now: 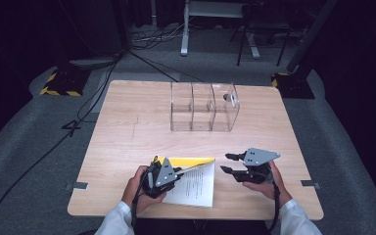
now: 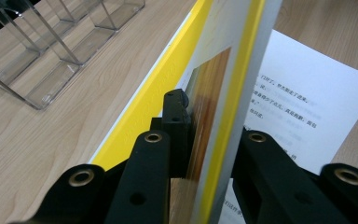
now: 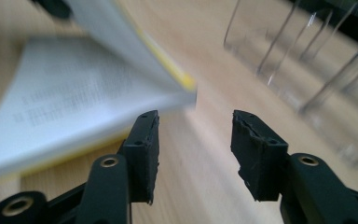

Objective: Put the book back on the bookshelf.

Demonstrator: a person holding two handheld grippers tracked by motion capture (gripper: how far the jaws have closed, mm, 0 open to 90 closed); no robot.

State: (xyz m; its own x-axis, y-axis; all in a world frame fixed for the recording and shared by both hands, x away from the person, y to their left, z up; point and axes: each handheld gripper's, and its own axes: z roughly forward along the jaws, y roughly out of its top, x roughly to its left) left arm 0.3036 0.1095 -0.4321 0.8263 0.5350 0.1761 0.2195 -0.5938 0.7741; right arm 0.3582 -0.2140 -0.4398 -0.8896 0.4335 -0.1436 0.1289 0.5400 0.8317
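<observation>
**Inspector:** State of your left gripper (image 1: pixel 177 171)?

**Operator:** It pinches the yellow cover (image 2: pixel 223 93) of the booklet (image 1: pixel 196 183), lifted off the printed page (image 2: pixel 307 107). The booklet lies at the table's (image 1: pixel 127 127) near edge, between my hands.

**Inspector:** And the right gripper (image 1: pixel 229 163)?

**Operator:** Its jaws are spread, nothing between them. The raised cover's free corner (image 3: pixel 184 86) hangs just left of its pads (apart, not touching), its long edge running away toward the left gripper. I judge the right is nearer that corner. The clear divider box (image 1: pixel 203 107) stands well beyond.
</observation>
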